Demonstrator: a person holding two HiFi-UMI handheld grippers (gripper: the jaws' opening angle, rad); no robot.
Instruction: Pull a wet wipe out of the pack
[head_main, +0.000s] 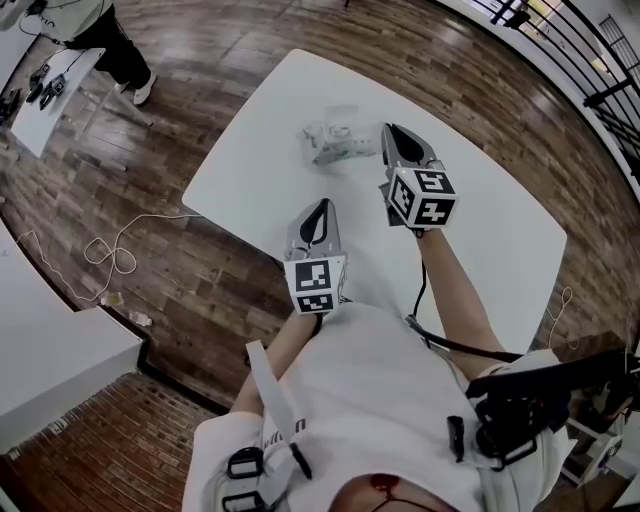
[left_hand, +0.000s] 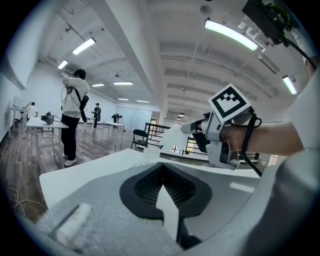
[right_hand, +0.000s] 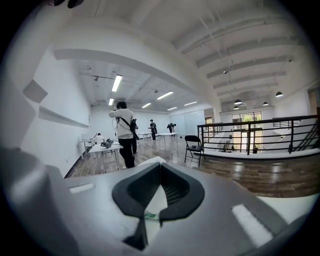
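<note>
The wet wipe pack (head_main: 330, 148) lies on the white table (head_main: 500, 250), towards its far side. My right gripper (head_main: 389, 130) hovers just right of the pack, shut on a white wet wipe (left_hand: 172, 138). The wipe stretches from the tips down to the left, towards the pack. In the right gripper view its white edge (right_hand: 151, 162) pokes up past the shut jaws (right_hand: 160, 166), and a bit of green print shows through the gap below. My left gripper (head_main: 322, 204) hangs over the table's near left part, short of the pack, shut with nothing in it (left_hand: 160, 166).
A person (right_hand: 125, 132) stands by other white tables (left_hand: 47, 125) across the room. A folding chair (right_hand: 194, 147) and a black railing (right_hand: 260, 135) are to the right. A cable (head_main: 110, 250) lies on the wooden floor left of the table.
</note>
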